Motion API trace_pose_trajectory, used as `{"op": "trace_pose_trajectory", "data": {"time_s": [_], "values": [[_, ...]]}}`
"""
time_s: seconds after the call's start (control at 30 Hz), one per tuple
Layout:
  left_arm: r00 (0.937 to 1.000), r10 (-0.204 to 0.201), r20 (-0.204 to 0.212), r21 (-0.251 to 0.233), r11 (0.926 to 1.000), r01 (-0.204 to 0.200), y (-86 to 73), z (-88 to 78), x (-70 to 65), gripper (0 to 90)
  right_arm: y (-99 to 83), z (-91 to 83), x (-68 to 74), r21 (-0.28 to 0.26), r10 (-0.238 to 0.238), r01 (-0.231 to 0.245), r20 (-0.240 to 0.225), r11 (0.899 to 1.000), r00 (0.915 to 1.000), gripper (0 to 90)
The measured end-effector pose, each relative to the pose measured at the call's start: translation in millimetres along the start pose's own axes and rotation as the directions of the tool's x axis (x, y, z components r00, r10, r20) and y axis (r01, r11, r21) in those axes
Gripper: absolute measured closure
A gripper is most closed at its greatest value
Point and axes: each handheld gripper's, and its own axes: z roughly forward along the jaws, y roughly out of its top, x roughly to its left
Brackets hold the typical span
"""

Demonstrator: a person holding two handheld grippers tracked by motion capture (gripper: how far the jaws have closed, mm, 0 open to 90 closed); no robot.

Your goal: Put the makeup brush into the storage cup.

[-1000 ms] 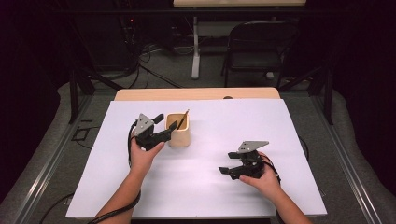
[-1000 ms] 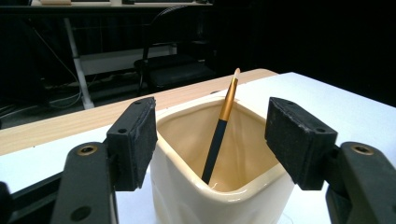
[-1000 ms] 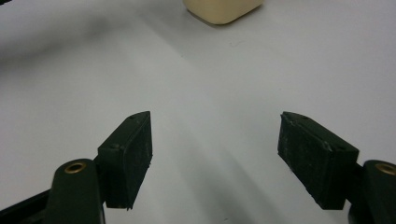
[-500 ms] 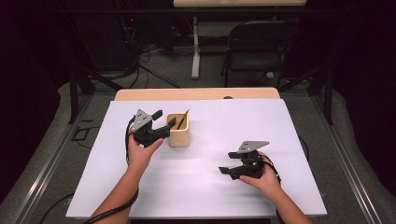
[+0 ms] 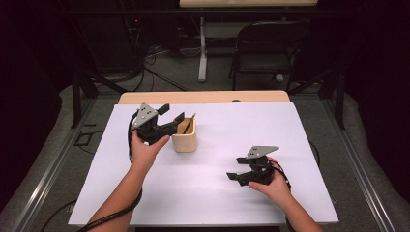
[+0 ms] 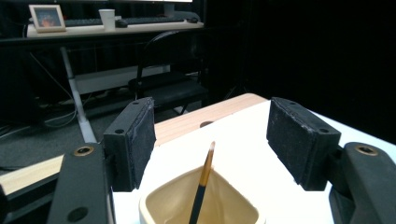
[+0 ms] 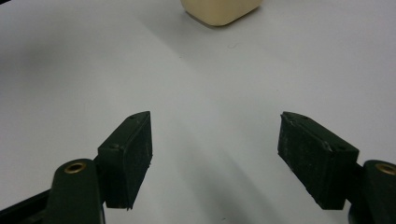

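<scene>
- Where the white sheet (image 5: 208,193) covers the table (image 5: 203,97), viewed from above, left to right:
- Left gripper (image 5: 171,113): held up in the left hand (image 5: 147,147), just left of the cup (image 5: 184,141), tips over its near-left rim; jaws wide apart, nothing between the pads.
- Seen along the left gripper (image 6: 210,140): both pads bare, apart from everything; cup (image 6: 198,207) just below and between them, brush (image 6: 201,184) leaning up out of it, tip pointing toward the table's far edge.
- Cup: cream, square-mouthed, standing upright on the sheet, left of centre, toward the far side.
- Brush (image 5: 189,123): dark handle, tilted inside the cup, resting against the far-right rim.
- Right gripper (image 5: 234,174): low over the sheet at the near right, in the right hand (image 5: 273,186), well apart from the cup; jaws spread wide, pointing left, holding nothing.
- Seen along the right gripper (image 7: 215,154): bare sheet between the pads, cup (image 7: 222,11) far ahead at the top edge.
</scene>
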Motion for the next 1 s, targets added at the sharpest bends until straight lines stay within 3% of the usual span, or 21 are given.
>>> {"op": "trace_pose_trajectory", "data": {"time_s": [0.27, 0.63, 1.0], "values": [[1.0000, -0.004, 0.004, 0.002, 1.0000, 0.004, 15.6, -3.8, -0.6, 32.7, 0.3, -0.4, 0.5, 0.000, 0.001, -0.001, 0.002, 1.000, 1.0000, 25.9], [0.9999, -0.013, 0.001, 0.003, 0.9999, 0.013, 22.0, -10.4, 0.9, 32.7, 0.5, -0.9, 0.1, -0.011, 0.001, -0.001, 0.003, 1.000, 1.0000, 25.9], [0.9999, -0.012, 0.003, -0.004, 0.9999, 0.012, 29.9, -29.2, 1.8, 32.7, 0.5, -0.3, 0.5, -0.007, 0.003, -0.003, 0.000, 1.000, 1.0000, 25.9]]}}
